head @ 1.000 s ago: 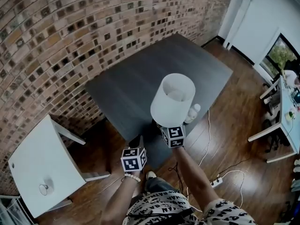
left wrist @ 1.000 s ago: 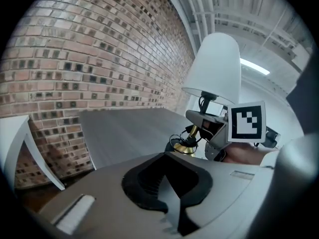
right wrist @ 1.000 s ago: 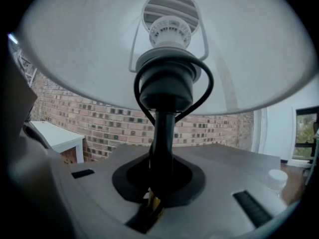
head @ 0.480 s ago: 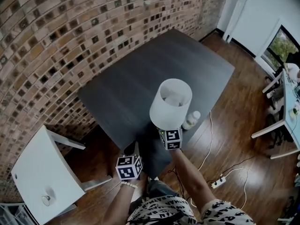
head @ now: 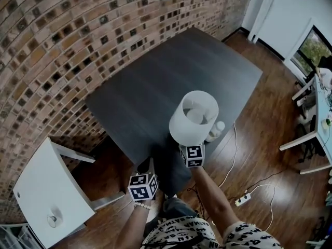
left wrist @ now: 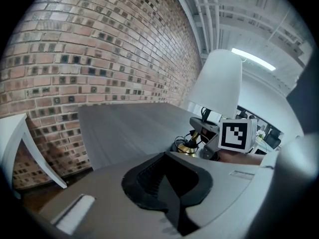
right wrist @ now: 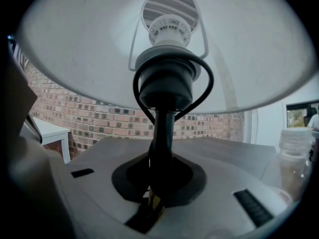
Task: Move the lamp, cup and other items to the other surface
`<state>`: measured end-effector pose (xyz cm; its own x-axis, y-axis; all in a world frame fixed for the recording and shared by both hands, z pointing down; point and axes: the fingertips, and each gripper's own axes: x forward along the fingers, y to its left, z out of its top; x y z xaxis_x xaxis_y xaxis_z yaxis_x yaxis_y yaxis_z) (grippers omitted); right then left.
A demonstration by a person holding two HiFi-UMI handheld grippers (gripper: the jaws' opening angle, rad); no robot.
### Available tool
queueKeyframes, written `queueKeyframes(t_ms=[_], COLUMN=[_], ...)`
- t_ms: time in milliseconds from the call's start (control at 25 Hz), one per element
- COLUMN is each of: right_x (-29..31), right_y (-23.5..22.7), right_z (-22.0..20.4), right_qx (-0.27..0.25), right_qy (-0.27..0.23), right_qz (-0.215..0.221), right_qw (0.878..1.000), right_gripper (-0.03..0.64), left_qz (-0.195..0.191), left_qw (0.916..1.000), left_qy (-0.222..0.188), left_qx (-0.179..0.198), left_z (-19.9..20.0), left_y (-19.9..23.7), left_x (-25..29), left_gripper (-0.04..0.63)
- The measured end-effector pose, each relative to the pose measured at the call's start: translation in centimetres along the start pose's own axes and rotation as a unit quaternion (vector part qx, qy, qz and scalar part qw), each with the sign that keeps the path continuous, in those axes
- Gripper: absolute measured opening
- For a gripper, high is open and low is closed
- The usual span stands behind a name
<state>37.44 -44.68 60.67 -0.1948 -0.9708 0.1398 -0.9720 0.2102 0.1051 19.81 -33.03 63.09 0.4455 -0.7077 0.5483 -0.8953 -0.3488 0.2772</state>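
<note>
A brick wall (head: 62, 45) of red-brown and dark bricks runs along the left and top. A dark grey table (head: 155, 82) stands against it on a glossy brown wood floor (head: 270, 144). A small white side table (head: 41, 185) sits at lower left. At upper right are a white wall (head: 290, 14), a window (head: 313, 56) showing greenery, and a white desk (head: 315, 123). A power strip (head: 240, 201) with cables lies on the floor. A strip light (left wrist: 254, 59) glows on the ceiling.
</note>
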Motion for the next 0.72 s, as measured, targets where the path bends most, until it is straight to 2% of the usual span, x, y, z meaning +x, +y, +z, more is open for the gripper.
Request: queueKeyframes(t_ms=[280,320,360,480,520,600,640,720], right_x=[-0.1,-0.1,-0.1,-0.4,-0.7,-1.8,-2.7,-4.6], right_y=[-0.4,-0.3,-0.2,0.3,0.4,0.6,0.7,1.1], right_z=[-0.6,-0.7,-0.7,-1.2,-1.6,-2.3,-2.6,-3.0], right_qx=[0.005,0.009,0.013,0.022,0.034,0.071,0.088,0.102], right_qy=[0.016,0.018,0.020,0.036,0.045,0.072,0.090,0.129], right_qz=[-0.018,-0.017,-0.014,-0.009,-0.006,-0.003,-0.005,-0.010], right_qw=[1.000,1.000,1.000,0.999,0.998,0.995,0.992,0.986], right_gripper=[0.060,0.078,0.142,0.181,0.245,0.273,0.312,0.308], left_qz=[0.007,0.007,0.008,0.010,0.012,0.018,0.021,0.029], left_qw=[1.0000,1.0000,0.9999,0.9998,0.9998,0.9995,0.9993,0.9989], left_qy=[0.000,0.000,-0.001,-0.007,-0.010,-0.015,-0.017,-0.022], left_qx=[-0.005,-0.005,-0.006,-0.013,-0.016,-0.021,-0.024,-0.029], left_z=[-0.2,-0.2,-0.2,0.0,0.0,-0.1,-0.2,-0.4], left_y=[0.5,0.6,0.8,1.1,1.3,1.6,1.8,2.5], left_x=[-0.4,-0.5,-0.7,-1.1,-1.3,-2.1,-2.6,-3.7], left_gripper=[0.003,0.003,0.003,0.003,0.003,0.003,0.003,0.003])
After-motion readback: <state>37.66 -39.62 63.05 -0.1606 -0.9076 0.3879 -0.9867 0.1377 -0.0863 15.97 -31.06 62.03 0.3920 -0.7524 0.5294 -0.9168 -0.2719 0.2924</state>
